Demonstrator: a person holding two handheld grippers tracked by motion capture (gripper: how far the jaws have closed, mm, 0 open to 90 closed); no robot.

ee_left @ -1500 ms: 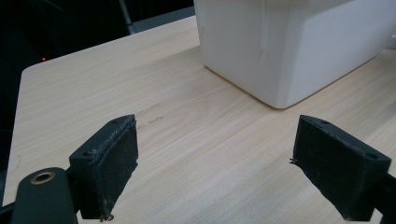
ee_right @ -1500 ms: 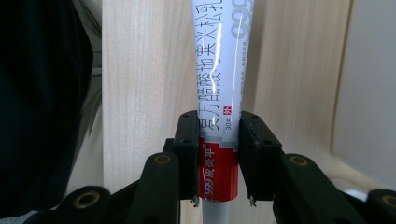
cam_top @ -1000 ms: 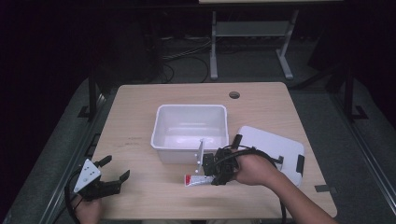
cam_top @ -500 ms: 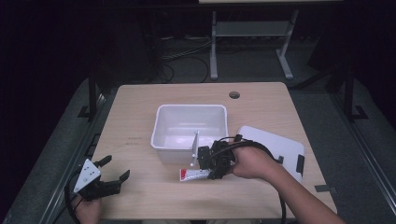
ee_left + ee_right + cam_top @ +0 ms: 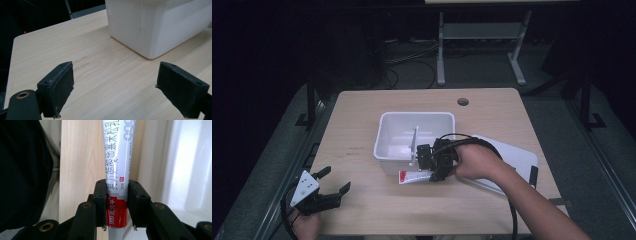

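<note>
A white ointment tube [image 5: 117, 157] with grey print and a red band sits clamped between the jaws of my right gripper [image 5: 116, 187], its long end pointing away from them. From above, my right gripper [image 5: 432, 172] hangs just in front of the white bin [image 5: 384, 150], and the tube [image 5: 412, 176] sticks out to the left, off the table. My left gripper [image 5: 336, 178] rests at the table's near left corner. Its jaws stand wide apart over bare wood with nothing between them [image 5: 116, 66].
The white bin [image 5: 155, 25] stands mid-table and looks empty. A flat white lid [image 5: 522, 157] lies to its right, partly under the person's right hand. A round cable hole [image 5: 463, 101] marks the far edge. Dark floor, cables and a metal stand lie beyond.
My right gripper has lifted the tube off the table and drifted slightly left along the bin's front. The left gripper has stayed put.
</note>
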